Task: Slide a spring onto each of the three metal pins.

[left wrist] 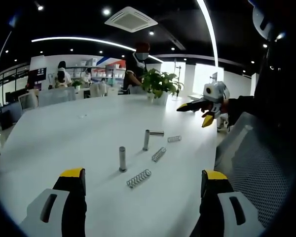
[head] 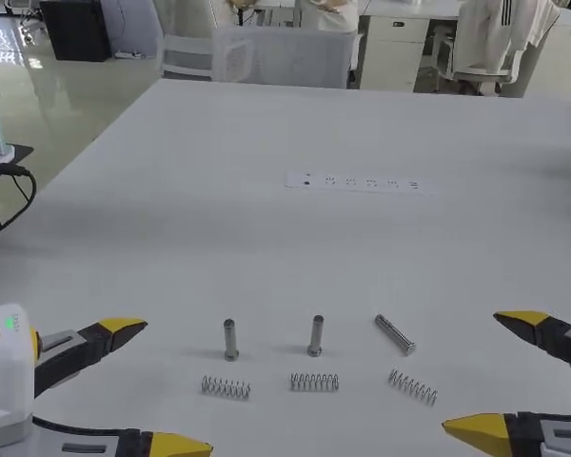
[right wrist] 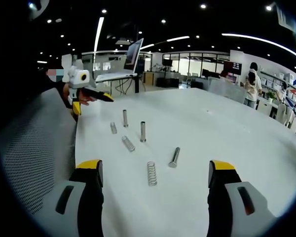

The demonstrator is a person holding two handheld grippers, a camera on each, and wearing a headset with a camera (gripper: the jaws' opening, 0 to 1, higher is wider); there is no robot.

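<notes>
Our left gripper (head: pixel 152 386) and right gripper (head: pixel 495 372) gape wide, empty; the left spring (head: pixel 226 387) lies nearest our left gripper, lengthwise along the near edge of the bench (head: pixel 266 238).

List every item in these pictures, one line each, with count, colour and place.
pins: three, silver, in a row on the table; left and middle upright, right lying flat
springs: three, silver, lying loose, one on the near side of each pin
table: one, white, under everything
socket strip: one, white, set into the table beyond the pins
cable: one, black, off the table's left side
potted plant: one, green, by the table's far edge in the left gripper view
left gripper: one, black with yellow tips, open, left of the pins
right gripper: one, same colours, open, right of them
</notes>
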